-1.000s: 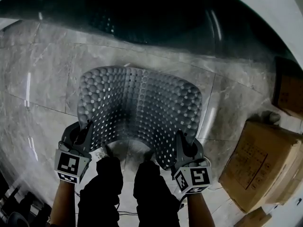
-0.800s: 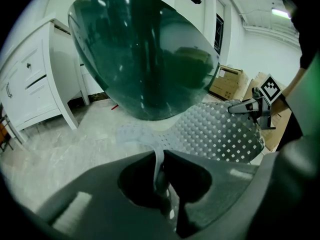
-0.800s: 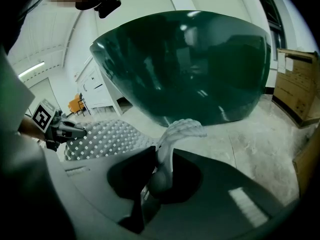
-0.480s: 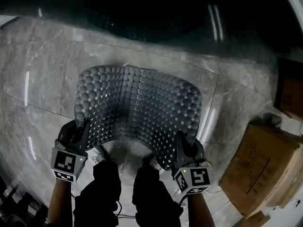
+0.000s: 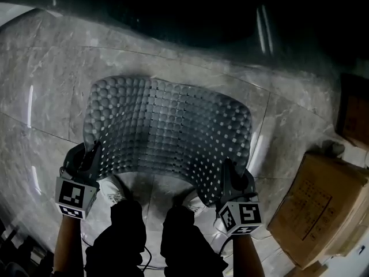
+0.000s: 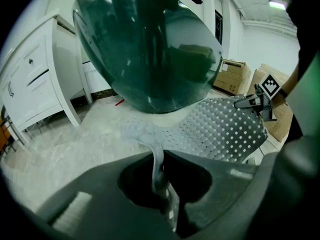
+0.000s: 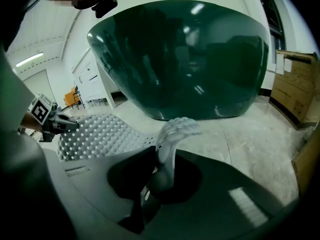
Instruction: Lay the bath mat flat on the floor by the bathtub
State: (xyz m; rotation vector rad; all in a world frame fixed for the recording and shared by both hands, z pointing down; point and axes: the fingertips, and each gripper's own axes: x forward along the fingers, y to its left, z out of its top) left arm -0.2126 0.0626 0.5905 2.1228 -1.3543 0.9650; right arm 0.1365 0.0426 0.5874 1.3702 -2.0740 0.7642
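Here the left gripper (image 5: 91, 157) and the right gripper (image 5: 226, 176) each have their jaws pinched nearly together on a near corner of the grey dotted bath mat (image 5: 167, 134), which curves between them over the marble floor (image 5: 46, 91) beside the dark bathtub (image 5: 190, 10).

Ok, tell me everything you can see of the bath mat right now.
The bath mat is a grey, flexible, rubbery-looking sheet, roughly rectangular with rounded corners, covered in rows of bumps and small square holes. Not yet flat, it bows between its two near corners, one pinched in the left tongs, the other in the right tongs. It spreads over the marbled floor before the dark green bathtub; whether its far edge touches down is unclear.
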